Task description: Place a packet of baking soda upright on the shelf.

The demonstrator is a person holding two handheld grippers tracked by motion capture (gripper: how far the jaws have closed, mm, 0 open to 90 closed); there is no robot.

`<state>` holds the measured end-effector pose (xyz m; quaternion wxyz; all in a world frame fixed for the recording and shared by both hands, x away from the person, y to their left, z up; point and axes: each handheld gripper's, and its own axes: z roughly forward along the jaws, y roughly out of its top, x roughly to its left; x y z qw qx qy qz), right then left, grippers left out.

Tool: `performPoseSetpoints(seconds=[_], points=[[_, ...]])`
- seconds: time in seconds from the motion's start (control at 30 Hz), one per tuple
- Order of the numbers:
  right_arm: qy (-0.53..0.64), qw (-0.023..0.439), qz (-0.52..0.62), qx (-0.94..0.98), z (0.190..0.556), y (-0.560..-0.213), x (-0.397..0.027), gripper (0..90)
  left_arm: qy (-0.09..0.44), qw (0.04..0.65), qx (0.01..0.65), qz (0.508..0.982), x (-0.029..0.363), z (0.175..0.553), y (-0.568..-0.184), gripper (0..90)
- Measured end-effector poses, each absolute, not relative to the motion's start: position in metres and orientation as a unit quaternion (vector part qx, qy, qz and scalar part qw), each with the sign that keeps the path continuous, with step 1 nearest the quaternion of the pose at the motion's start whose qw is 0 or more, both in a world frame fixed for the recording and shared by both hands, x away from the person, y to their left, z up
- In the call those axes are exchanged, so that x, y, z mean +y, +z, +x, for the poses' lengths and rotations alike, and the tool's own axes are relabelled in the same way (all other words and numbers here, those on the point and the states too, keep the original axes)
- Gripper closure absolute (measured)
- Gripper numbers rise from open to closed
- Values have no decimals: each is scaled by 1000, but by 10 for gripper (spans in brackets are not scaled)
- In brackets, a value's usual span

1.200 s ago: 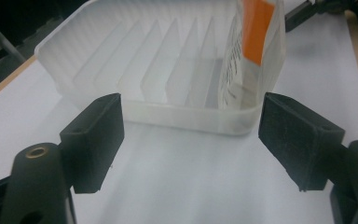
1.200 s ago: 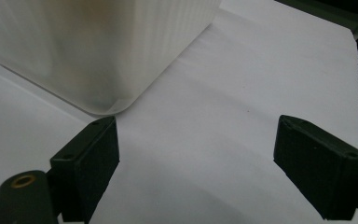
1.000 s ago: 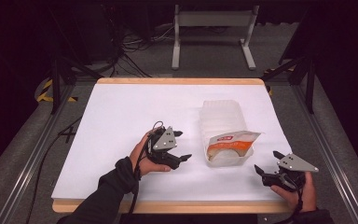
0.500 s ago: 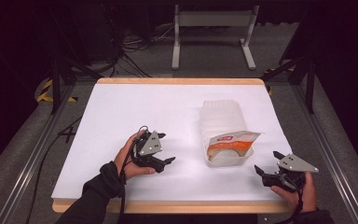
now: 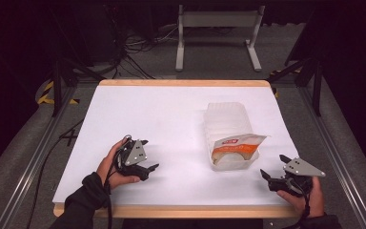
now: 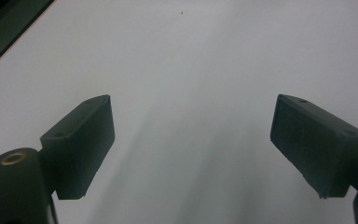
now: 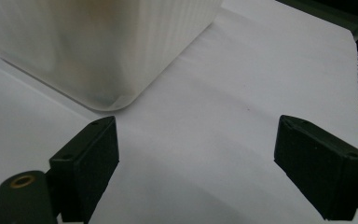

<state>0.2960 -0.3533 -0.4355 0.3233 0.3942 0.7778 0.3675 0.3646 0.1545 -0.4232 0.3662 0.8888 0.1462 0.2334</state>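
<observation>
A white sheet [image 5: 171, 124] covers a wooden table [image 5: 186, 210], whose pale edge shows along the near and far sides. Grey carpeted floor [image 5: 343, 157] surrounds the table. Beyond the far edge stands a light grey metal frame [image 5: 218, 33] with two legs. Black cables [image 5: 138, 52] lie tangled on the floor at the far left, near yellow-and-black striped tape [image 5: 45, 93]. Metal rails [image 5: 33, 162] run along both sides.

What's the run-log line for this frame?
left gripper: jaws open, just opening, nothing between | right gripper: jaws open, empty | translucent ribbed plastic container with orange-and-white label: on white table, untouched
</observation>
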Motion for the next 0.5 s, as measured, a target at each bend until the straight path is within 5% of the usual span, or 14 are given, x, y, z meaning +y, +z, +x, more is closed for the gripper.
performPoseSetpoints(seconds=[0.5], points=[[359, 327, 388, 784, 296, -437, -353, 141, 245, 370, 203, 873, 213, 350, -434, 118]])
